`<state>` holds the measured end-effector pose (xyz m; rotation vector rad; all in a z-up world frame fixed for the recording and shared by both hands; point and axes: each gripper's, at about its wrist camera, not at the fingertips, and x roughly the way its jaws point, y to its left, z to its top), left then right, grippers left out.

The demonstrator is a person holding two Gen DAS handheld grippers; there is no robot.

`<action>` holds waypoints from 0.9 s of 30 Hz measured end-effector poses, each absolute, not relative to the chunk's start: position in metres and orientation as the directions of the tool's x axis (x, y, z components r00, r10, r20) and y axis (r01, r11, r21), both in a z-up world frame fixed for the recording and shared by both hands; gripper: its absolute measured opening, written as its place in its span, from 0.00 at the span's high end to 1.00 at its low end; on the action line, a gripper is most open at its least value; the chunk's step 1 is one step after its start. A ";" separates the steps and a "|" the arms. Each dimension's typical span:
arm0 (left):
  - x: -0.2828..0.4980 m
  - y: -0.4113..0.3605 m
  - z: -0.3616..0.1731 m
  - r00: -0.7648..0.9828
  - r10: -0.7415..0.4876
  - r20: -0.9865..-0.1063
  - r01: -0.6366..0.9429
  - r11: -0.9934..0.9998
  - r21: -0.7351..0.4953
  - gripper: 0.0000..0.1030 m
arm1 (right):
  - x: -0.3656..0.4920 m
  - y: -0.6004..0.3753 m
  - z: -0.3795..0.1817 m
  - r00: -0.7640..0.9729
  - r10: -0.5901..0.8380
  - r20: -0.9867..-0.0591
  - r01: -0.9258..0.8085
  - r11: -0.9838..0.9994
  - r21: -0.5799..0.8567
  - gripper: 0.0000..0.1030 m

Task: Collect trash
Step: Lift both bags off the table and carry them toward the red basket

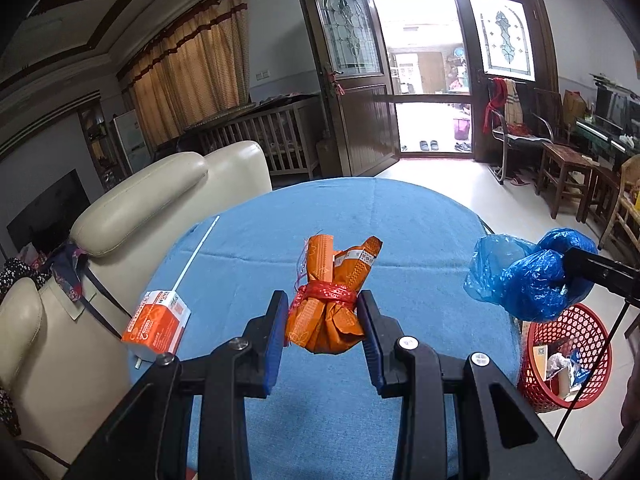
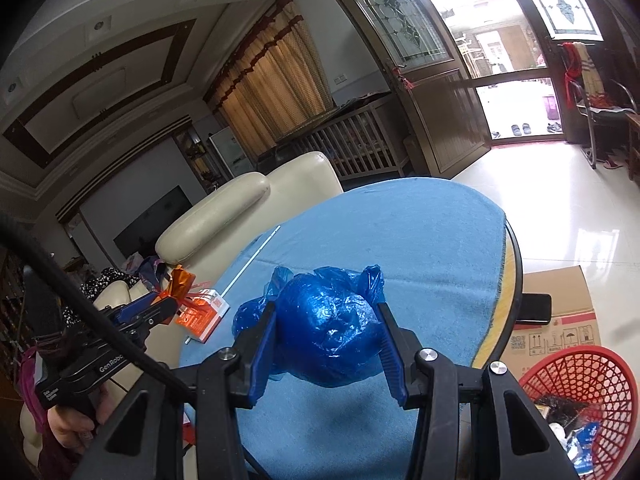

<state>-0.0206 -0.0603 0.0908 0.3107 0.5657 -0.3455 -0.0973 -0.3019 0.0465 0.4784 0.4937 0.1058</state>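
The left gripper [image 1: 323,316] clamps an orange wrapper bundle [image 1: 330,300], tied with a red band, between its blue-padded fingers above the blue-covered counter [image 1: 400,220]. An orange and white carton [image 1: 158,326] with a long white straw [image 1: 198,250] lies at the counter's left edge, beside a cream sofa [image 1: 160,196]. At the right, the right gripper [image 1: 570,266] grips a crumpled blue plastic bag [image 1: 524,276] above a red mesh basket [image 1: 576,336] that stands on the floor with trash inside.
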 end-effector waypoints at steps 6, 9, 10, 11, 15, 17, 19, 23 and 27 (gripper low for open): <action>-0.024 -0.068 0.090 0.787 -0.238 -0.570 0.416 0.886 0.203 0.64 | -0.107 -0.310 0.045 0.881 0.203 -0.427 0.029 0.877 0.479 0.52; -0.026 -0.071 0.089 0.786 -0.242 -0.569 0.423 0.882 0.209 0.64 | -0.112 -0.311 0.044 0.882 0.204 -0.425 0.033 0.873 0.486 0.52; -0.026 -0.072 0.089 0.786 -0.243 -0.569 0.425 0.880 0.211 0.64 | -0.114 -0.312 0.043 0.882 0.202 -0.425 0.034 0.874 0.485 0.52; -0.026 -0.072 0.089 0.786 -0.244 -0.569 0.427 0.879 0.213 0.64 | -0.115 -0.312 0.043 0.882 0.202 -0.425 0.034 0.874 0.486 0.52; -0.028 -0.073 0.089 0.786 -0.247 -0.567 0.433 0.874 0.219 0.64 | -0.120 -0.313 0.043 0.883 0.199 -0.425 0.037 0.873 0.486 0.52; -0.028 -0.073 0.088 0.785 -0.249 -0.567 0.437 0.872 0.222 0.64 | -0.122 -0.314 0.044 0.883 0.198 -0.425 0.039 0.873 0.487 0.52; -0.028 -0.074 0.088 0.785 -0.251 -0.567 0.440 0.869 0.224 0.64 | -0.125 -0.315 0.044 0.884 0.193 -0.426 0.043 0.873 0.485 0.52; -0.028 -0.076 0.087 0.782 -0.258 -0.568 0.450 0.864 0.226 0.64 | -0.129 -0.319 0.044 0.885 0.188 -0.426 0.050 0.871 0.488 0.52; -0.030 -0.080 0.084 0.777 -0.263 -0.572 0.460 0.858 0.230 0.64 | -0.132 -0.321 0.045 0.886 0.182 -0.426 0.056 0.870 0.489 0.52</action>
